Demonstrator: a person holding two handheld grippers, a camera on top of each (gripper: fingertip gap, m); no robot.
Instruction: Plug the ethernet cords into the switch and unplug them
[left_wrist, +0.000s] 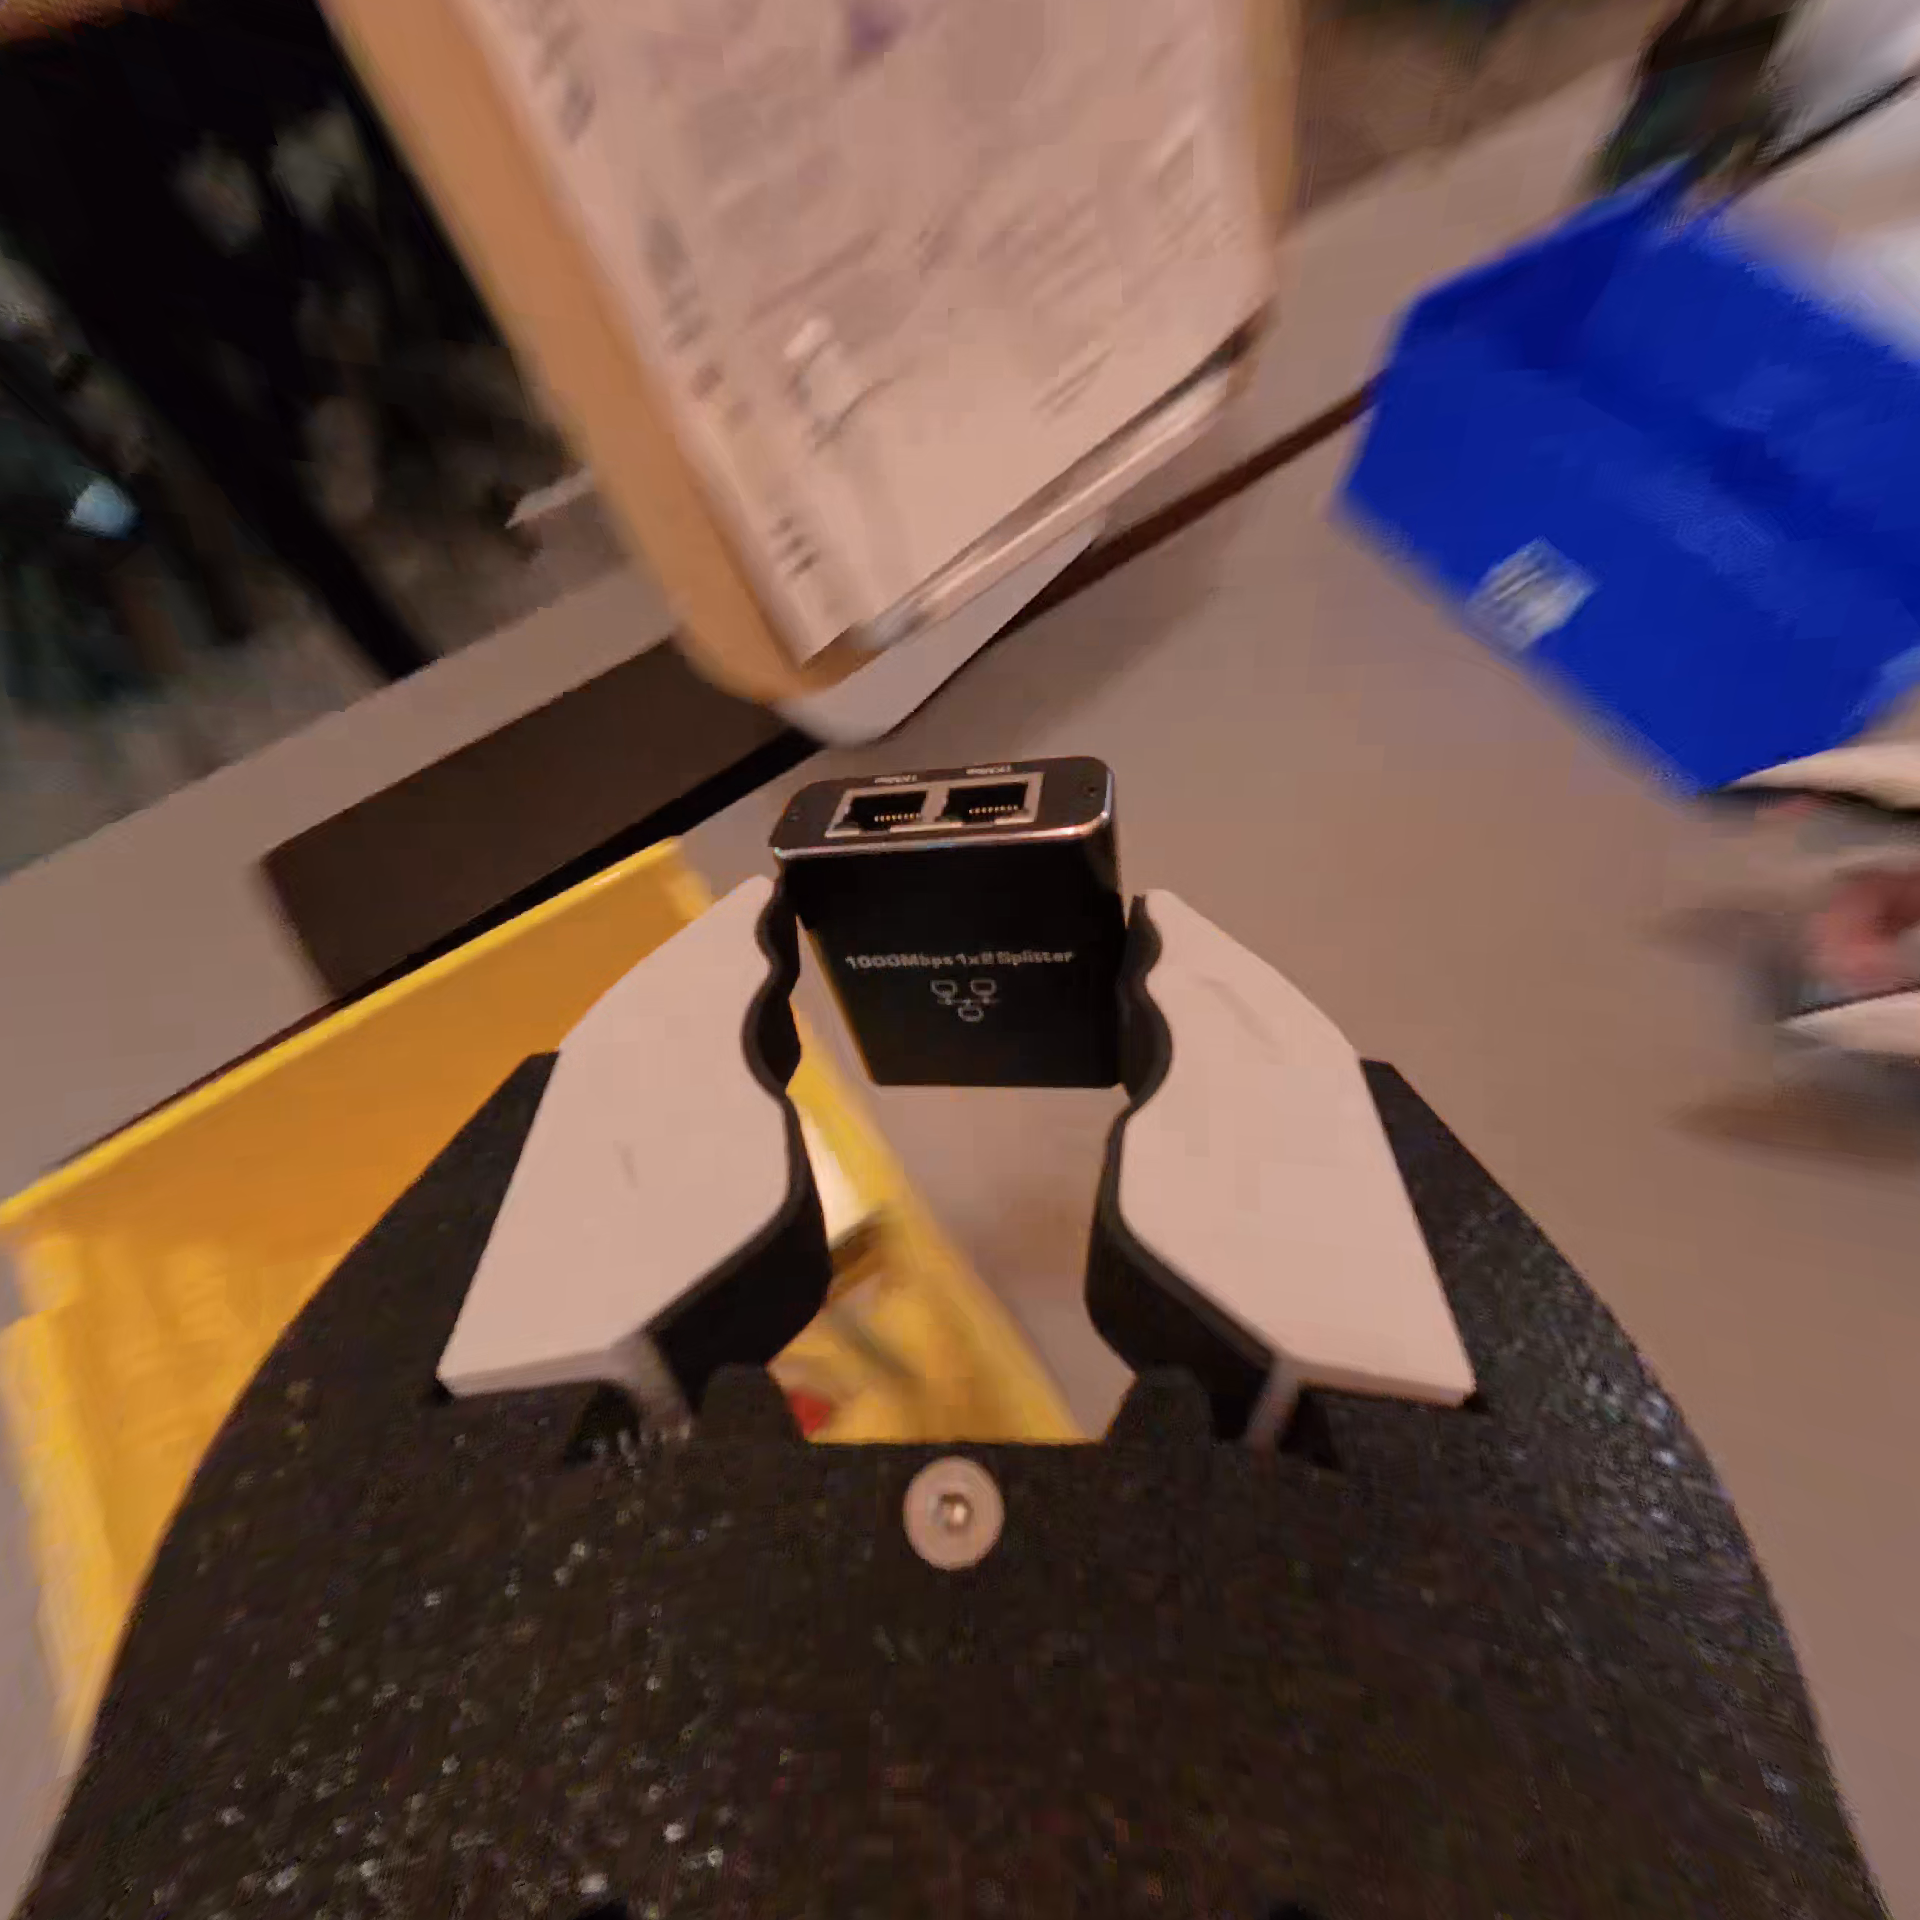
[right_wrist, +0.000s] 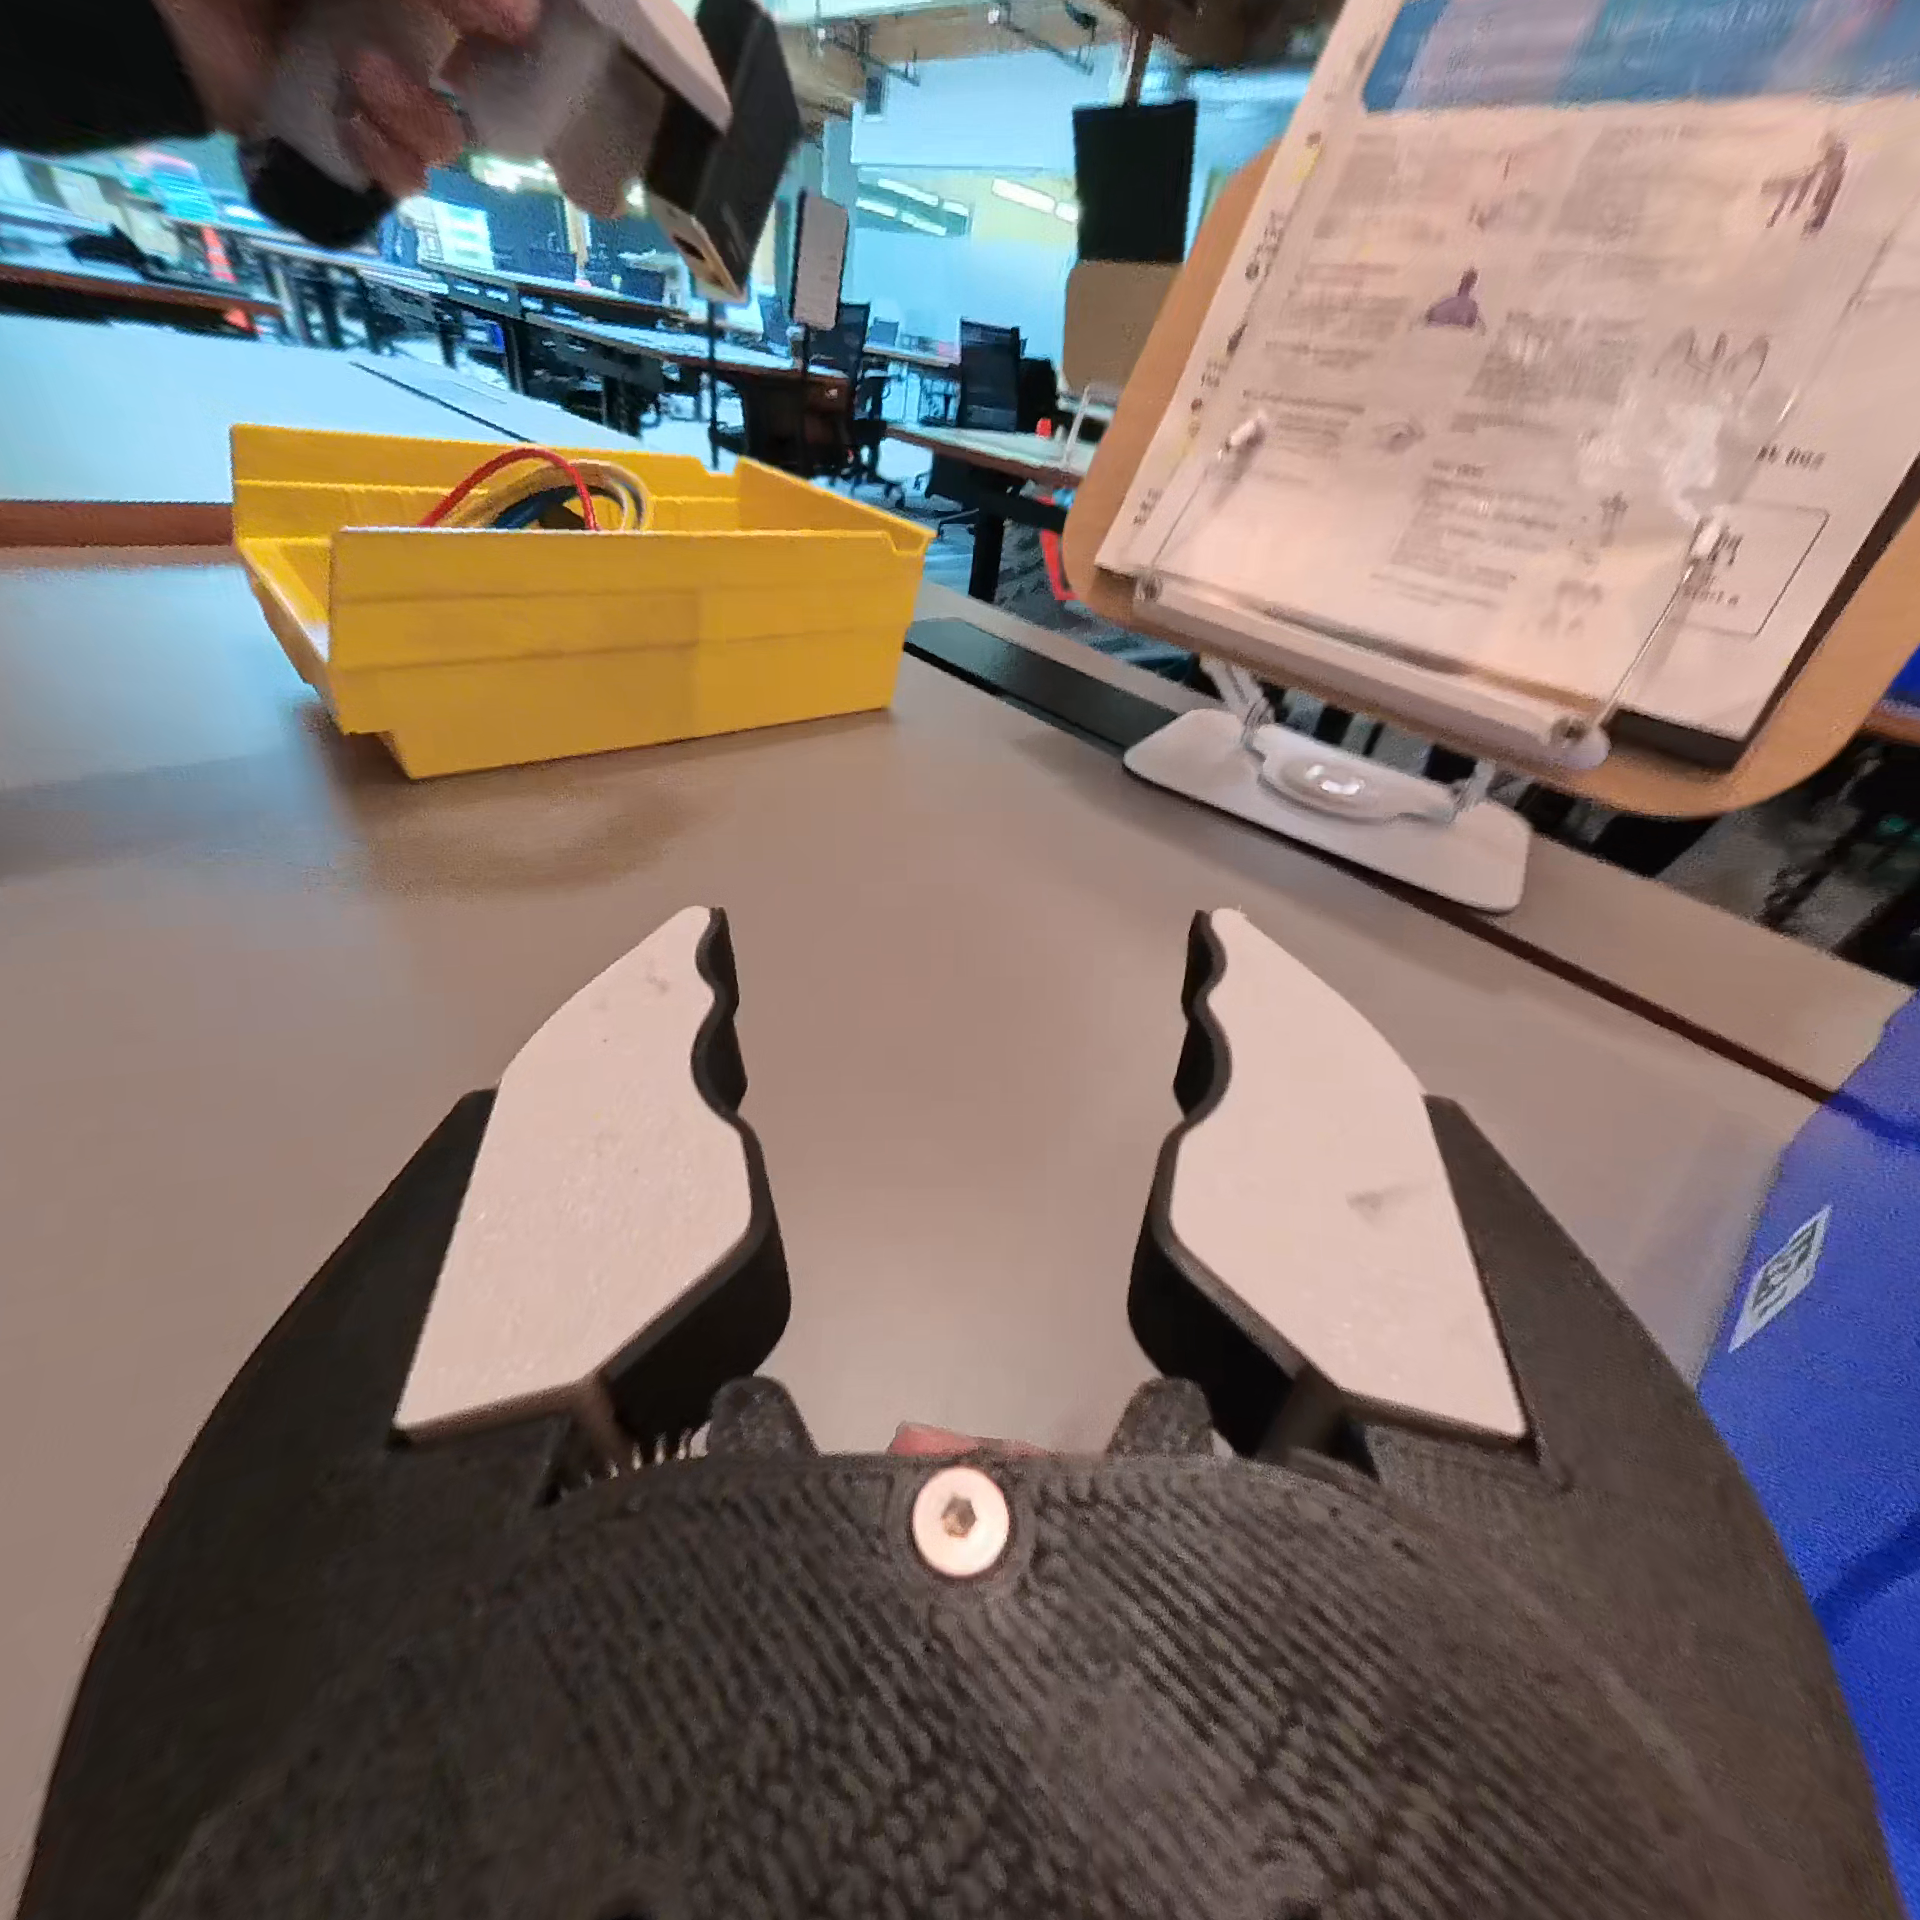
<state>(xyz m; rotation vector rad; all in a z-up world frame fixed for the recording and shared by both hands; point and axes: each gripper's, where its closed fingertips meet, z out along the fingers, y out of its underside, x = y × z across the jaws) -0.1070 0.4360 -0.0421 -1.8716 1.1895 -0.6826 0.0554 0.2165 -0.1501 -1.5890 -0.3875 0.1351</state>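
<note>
My left gripper (left_wrist: 956, 904) is shut on a small black switch (left_wrist: 966, 935) with two empty ethernet ports facing away from me, held in the air above the table. The same switch (right_wrist: 727, 166) and left gripper show at the top left of the right wrist view, high above the table. My right gripper (right_wrist: 961, 935) is open and empty, low over the grey table (right_wrist: 935, 831). Coloured cords (right_wrist: 540, 494) lie coiled in a yellow bin (right_wrist: 582, 613) at the back left of the table.
The yellow bin (left_wrist: 312, 1091) also lies below my left gripper. A document stand with printed sheets (right_wrist: 1507, 416) stands at the back right, also in the left wrist view (left_wrist: 883, 312). A blue bin (left_wrist: 1662, 468) sits on the right, its edge showing in the right wrist view (right_wrist: 1829, 1351).
</note>
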